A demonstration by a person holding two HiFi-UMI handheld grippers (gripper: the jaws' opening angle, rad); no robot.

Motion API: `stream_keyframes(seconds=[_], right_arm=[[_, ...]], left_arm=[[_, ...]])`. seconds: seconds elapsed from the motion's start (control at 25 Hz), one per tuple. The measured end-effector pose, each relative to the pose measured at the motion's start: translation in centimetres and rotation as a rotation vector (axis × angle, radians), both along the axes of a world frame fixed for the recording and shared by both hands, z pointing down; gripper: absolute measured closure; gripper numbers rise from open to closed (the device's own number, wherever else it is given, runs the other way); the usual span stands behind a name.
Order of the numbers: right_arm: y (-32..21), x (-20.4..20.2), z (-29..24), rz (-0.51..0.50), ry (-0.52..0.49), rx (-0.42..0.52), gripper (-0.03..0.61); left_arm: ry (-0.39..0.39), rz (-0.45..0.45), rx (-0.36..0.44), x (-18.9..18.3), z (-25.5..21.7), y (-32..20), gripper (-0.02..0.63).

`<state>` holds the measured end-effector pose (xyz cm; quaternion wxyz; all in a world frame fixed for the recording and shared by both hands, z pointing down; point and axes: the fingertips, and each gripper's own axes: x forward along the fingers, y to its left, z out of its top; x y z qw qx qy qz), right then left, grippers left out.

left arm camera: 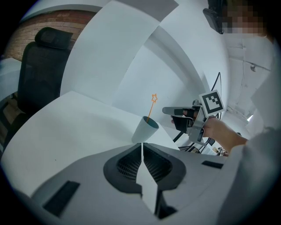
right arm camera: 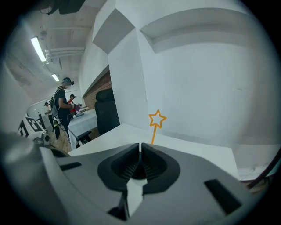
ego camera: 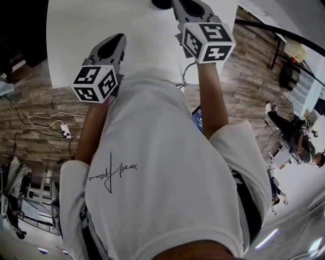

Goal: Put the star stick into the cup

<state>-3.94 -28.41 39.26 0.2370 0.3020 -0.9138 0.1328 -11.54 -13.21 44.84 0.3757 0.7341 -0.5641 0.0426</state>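
Note:
A pale cup (left arm camera: 144, 129) with a teal inside stands on the white table (left arm camera: 66, 127), just beyond my left gripper (left arm camera: 142, 146). The orange star stick (left arm camera: 152, 104) stands in the cup, its star above the rim. My left gripper is shut with nothing between its jaws. To the right of the cup, a hand holds my right gripper (left arm camera: 169, 110) apart from the stick. In the right gripper view the star (right arm camera: 156, 119) rises just past my shut, empty right gripper (right arm camera: 140, 147), which hides the cup. The head view shows both the left gripper (ego camera: 117, 40) and the right gripper (ego camera: 189, 9) over the table's near edge.
White wall panels (right arm camera: 197, 83) rise behind the table. A black office chair (left arm camera: 37, 70) stands beyond its left side. Wood floor (ego camera: 35, 101) with a cable and power strip (ego camera: 65, 132) lies below. Other people (right arm camera: 63, 103) stand at tables further off.

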Motion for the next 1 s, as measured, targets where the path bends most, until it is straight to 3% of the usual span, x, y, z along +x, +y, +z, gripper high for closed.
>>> stream_keyframes(seconds=[1.0], right_arm=[[3.1,3.4,-1.6,-0.021,-0.024,-0.006,0.56]], left_arm=[[-0.01,0.024,0.051,1.1,-1.6,1.5,0.603]])
